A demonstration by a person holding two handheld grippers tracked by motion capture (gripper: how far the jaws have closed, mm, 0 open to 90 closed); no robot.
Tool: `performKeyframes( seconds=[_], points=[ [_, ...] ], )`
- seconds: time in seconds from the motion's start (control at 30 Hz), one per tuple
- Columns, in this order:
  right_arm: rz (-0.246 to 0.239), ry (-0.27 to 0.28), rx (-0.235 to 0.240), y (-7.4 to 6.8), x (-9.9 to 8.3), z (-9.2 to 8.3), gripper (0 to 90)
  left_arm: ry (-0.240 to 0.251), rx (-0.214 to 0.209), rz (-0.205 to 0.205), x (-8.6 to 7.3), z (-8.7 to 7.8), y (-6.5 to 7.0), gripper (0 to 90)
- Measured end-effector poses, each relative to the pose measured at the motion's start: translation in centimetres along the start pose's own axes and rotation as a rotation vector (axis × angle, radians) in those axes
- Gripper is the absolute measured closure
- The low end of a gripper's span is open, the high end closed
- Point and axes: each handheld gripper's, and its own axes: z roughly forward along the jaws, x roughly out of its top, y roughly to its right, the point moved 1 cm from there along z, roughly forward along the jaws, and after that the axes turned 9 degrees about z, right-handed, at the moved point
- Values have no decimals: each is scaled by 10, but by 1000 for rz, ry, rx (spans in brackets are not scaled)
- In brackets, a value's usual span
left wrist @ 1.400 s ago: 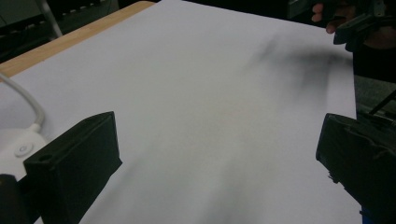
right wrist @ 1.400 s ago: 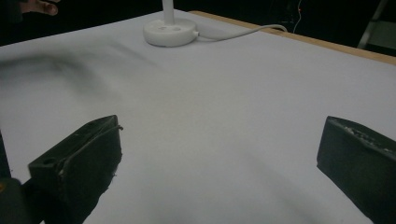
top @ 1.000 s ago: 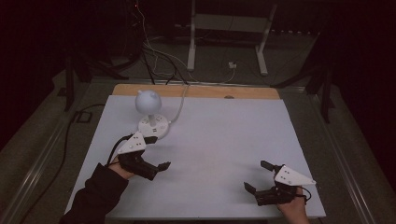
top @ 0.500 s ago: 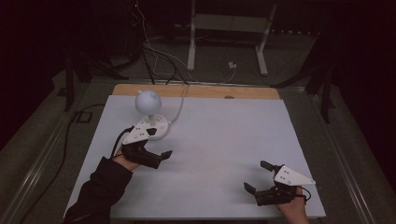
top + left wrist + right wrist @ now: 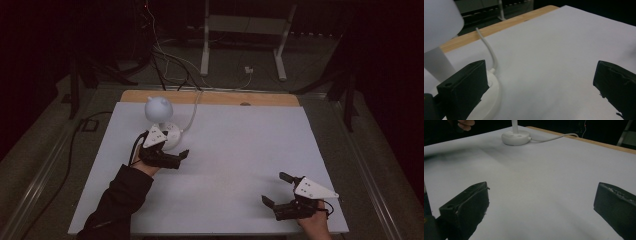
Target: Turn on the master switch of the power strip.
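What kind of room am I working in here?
Most likely a lab or recording workshop, not a home: a dim room, a table under a plain white sheet, loose cables on the floor behind it, and a metal stand. A small white lamp sits beside the left gripper.

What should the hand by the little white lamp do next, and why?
Probably ease the left gripper a bit further toward the lamp and its round base. Its jaws stand wide open with nothing between them, and one jaw sits right beside the base, so the lamp looks like its target. The right gripper rests open, far off.
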Motion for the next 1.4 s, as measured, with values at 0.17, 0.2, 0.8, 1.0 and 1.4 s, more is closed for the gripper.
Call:
performKeyframes(
  seconds=[0.17, 0.2, 0.8, 1.0, 1.4],
  points=[
    [1, 0, 2, 0, 0, 0, 0, -10, 58, -14, -4, 8, -3, 1],
    [1, 1, 3, 0, 0, 0, 0, -11, 86, -20, -5, 11, -3, 1],
    [1, 4, 10, 0, 0, -1, 0, -76, 161, 5, -13, 37, -4, 22],
    [0, 4, 12, 0, 0, -1, 0, -100, 190, 6, -17, 43, -7, 94],
    [-3, 8, 14, 0, 0, -1, 0, -116, 229, 1, -23, 46, -11, 399]
  ],
)
